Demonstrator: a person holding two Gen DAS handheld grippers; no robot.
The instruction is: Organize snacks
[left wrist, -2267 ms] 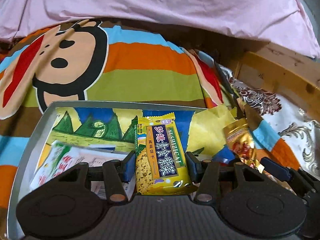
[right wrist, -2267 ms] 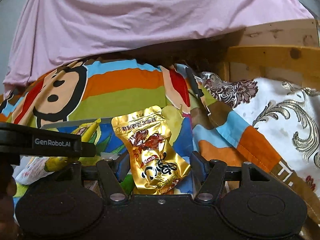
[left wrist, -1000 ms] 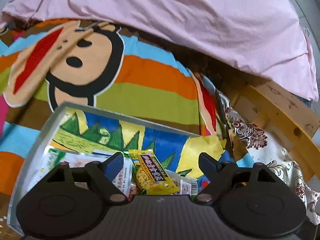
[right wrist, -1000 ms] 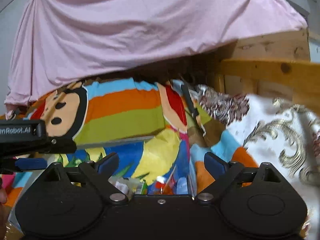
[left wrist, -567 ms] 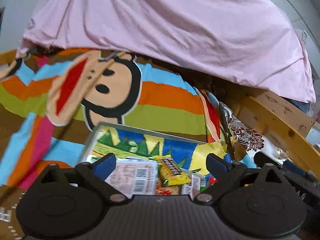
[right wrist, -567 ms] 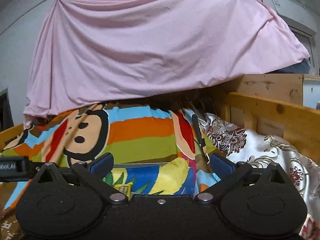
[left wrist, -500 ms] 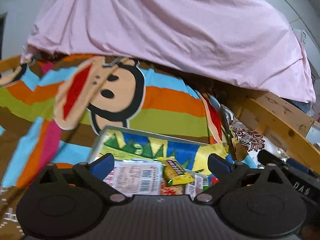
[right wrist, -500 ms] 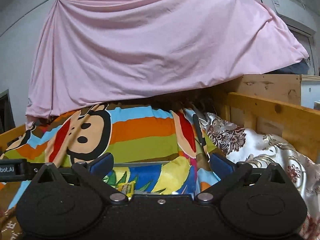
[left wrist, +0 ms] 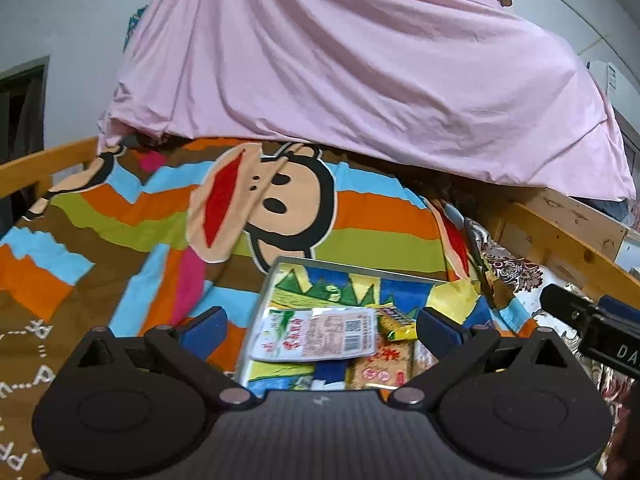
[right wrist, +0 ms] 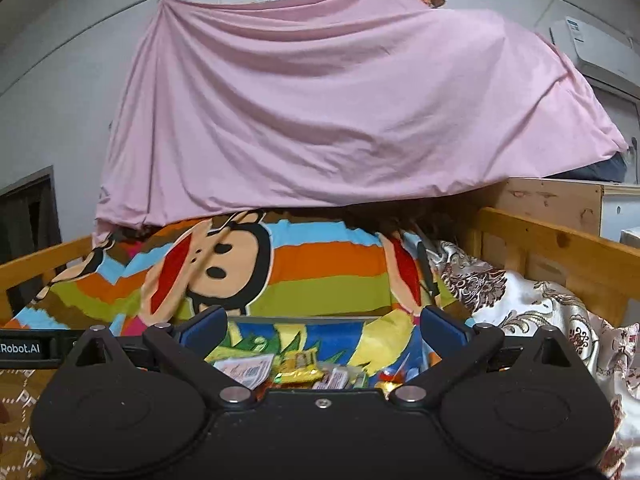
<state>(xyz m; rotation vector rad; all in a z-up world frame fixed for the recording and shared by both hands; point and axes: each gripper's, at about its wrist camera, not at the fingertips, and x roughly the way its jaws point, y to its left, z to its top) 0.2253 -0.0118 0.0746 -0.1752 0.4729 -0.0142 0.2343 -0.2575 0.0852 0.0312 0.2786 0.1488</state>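
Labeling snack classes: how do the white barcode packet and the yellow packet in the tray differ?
The white barcode packet is larger and flat, lying topmost with its barcode side up. The yellow packet is smaller, narrower, glossy, and partly hidden behind it at its right edge. The white one is pale with red and green print; the yellow one has a dark label. Both lie inside the tray, ungripped.

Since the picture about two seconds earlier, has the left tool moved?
Yes. The left tool has pulled back and up from the tray, jaws just opened, nothing between them.

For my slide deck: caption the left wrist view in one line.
Open left gripper above a metal tray of snack packets, a white packet on top, on a striped monkey-print blanket.
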